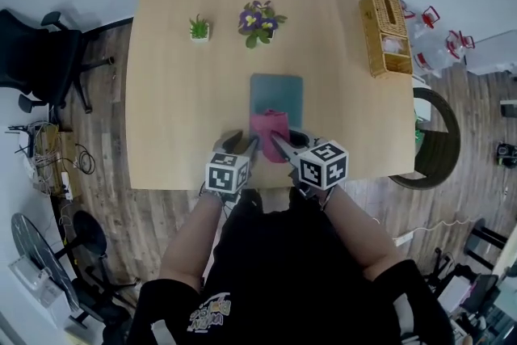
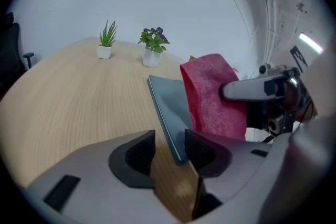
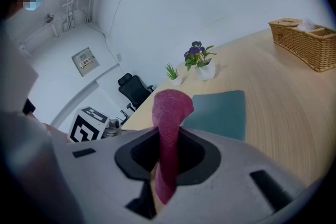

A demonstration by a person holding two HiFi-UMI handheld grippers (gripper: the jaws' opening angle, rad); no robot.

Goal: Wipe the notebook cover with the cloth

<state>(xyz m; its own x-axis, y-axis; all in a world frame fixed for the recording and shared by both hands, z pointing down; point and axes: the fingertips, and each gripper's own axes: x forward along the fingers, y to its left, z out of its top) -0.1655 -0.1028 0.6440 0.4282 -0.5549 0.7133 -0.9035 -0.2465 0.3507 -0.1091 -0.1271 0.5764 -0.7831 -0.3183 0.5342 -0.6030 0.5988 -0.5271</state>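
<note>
Pink cloth [image 3: 169, 113] was clamped between the jaws of the right tongs [image 3: 168, 155]. Its free end stood up above them, so that a fold could be laid down flat for wiping. The notebook [image 1: 276, 91] lay flat on the bench [image 1: 178, 109] near the front edge. Its near end was overlapped by the cloth in the head view, though contact could not be told. The left tongs [image 2: 169, 150] were held narrowly apart with nothing gripped. The notebook's near corner sat just at one jaw, probably so the book could be steadied against sliding. Wiping was judged not yet begun.
</note>
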